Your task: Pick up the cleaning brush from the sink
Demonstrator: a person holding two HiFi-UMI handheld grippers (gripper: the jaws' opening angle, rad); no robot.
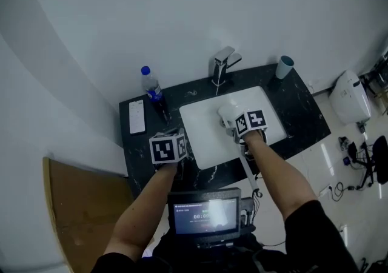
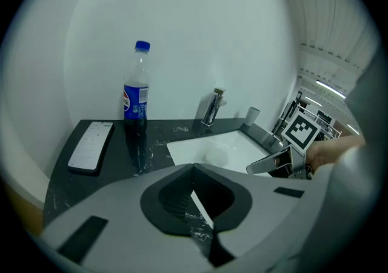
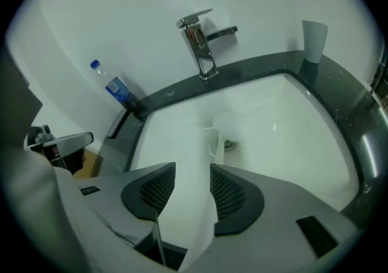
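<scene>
A white cleaning brush (image 1: 229, 111) lies in the white sink (image 1: 203, 144), its head near the drain (image 3: 229, 142). In the right gripper view the brush (image 3: 225, 126) runs its handle toward me, between the jaws of my right gripper (image 3: 193, 171). That gripper is open, low in the basin, and its pads do not press on the handle. My left gripper (image 2: 194, 167) hovers over the dark counter at the sink's left edge, fingertips together, nothing held. The head view shows the left gripper (image 1: 173, 134) left of the basin and the right gripper (image 1: 235, 127) over the brush.
A chrome faucet (image 1: 223, 65) stands behind the basin. On the counter's left are a blue-capped cola bottle (image 1: 151, 90) and a white remote (image 1: 137, 116); a grey cup (image 1: 284, 67) stands at the back right. A wooden board (image 1: 79, 205) leans left of the counter.
</scene>
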